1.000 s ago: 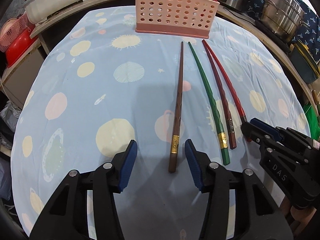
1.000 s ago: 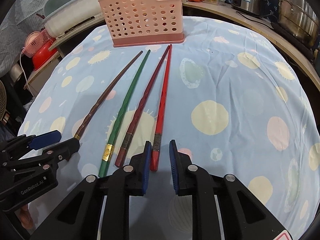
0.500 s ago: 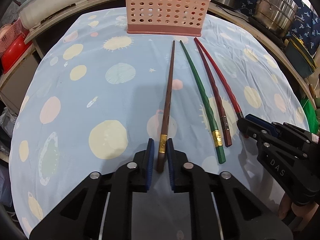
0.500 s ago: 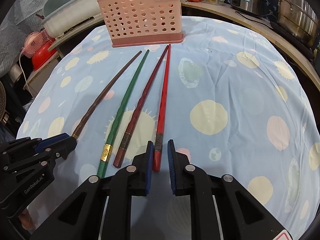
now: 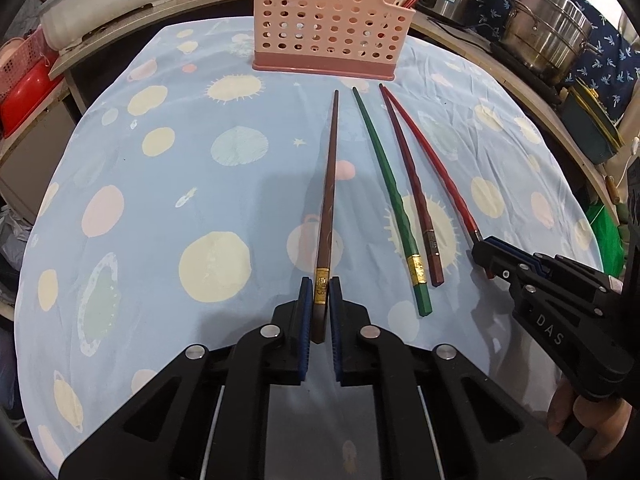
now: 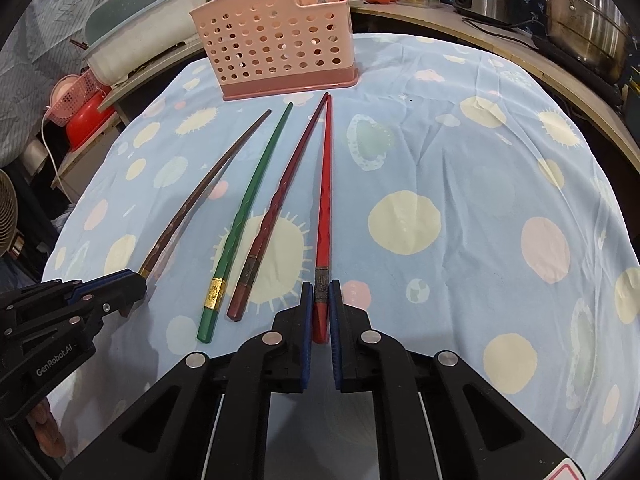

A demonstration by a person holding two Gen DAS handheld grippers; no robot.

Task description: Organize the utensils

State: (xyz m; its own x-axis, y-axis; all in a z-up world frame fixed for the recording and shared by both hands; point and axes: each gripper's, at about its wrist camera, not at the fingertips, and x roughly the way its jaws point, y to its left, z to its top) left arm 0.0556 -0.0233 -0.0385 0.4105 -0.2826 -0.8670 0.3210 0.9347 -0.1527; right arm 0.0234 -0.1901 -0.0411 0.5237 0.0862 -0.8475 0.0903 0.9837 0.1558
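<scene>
Left gripper [image 5: 320, 300], marked "GenRobot.AI", pinches the brown chopstick [image 5: 329, 184]. Right gripper [image 6: 321, 300], marked "DAS", clamps the red chopstick [image 6: 325, 200].

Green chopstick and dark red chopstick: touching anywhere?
Apart. Right wrist view shows blue cloth between the green chopstick and the dark red chopstick along their whole length.

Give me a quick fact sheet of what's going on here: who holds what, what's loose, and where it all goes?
Left gripper: shut on brown chopstick
Right gripper: shut on red chopstick
Loose on cloth: green chopstick, dark red chopstick
Likely destination: pink basket
Surface: blue spotted tablecloth
</scene>
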